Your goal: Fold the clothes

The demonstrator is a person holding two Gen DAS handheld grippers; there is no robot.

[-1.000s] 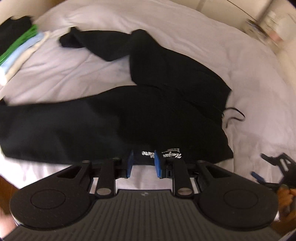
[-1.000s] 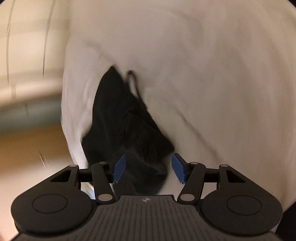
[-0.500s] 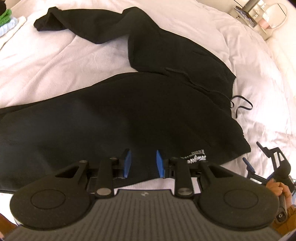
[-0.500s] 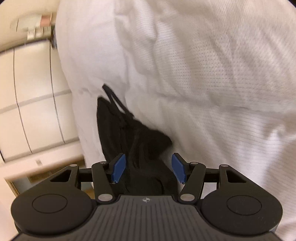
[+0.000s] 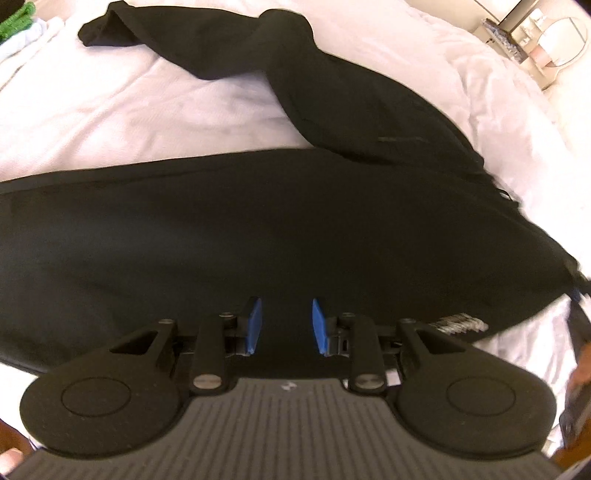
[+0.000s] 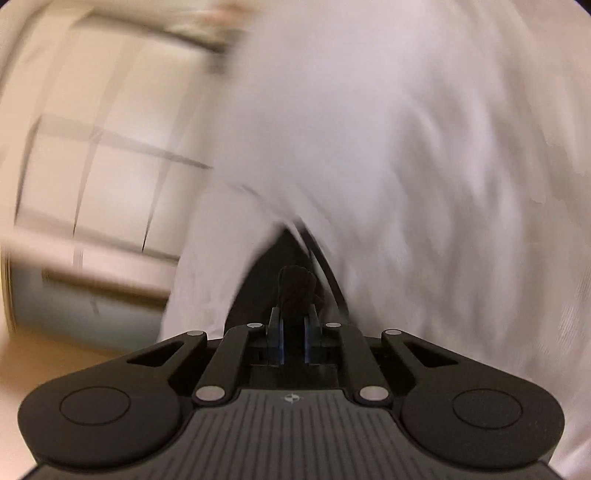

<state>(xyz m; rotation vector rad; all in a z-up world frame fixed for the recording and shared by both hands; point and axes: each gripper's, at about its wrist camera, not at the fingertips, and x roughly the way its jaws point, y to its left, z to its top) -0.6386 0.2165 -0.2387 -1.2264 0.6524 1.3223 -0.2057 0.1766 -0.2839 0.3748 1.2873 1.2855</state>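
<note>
Black trousers (image 5: 280, 229) lie spread across a white bed (image 5: 155, 110), one leg running left, the other (image 5: 332, 81) angled to the far left. A small white logo (image 5: 461, 324) shows near their right edge. My left gripper (image 5: 283, 325) hovers low over the near leg with its blue pads apart and nothing between them. In the blurred right wrist view, my right gripper (image 6: 293, 332) is shut on a bunched end of the black fabric (image 6: 295, 288), with a drawstring (image 6: 325, 258) trailing beside it.
Folded green and pale clothes (image 5: 18, 22) sit at the far left corner of the bed. A mirror and small items (image 5: 554, 44) stand at the far right. A hand (image 5: 580, 369) shows at the right edge. Pale panelled furniture (image 6: 92, 166) lies left of the bed.
My right gripper went from open around the trousers' end to shut on it, and is moving fast. My left gripper slid left along the near leg and closer to the fabric, still open.
</note>
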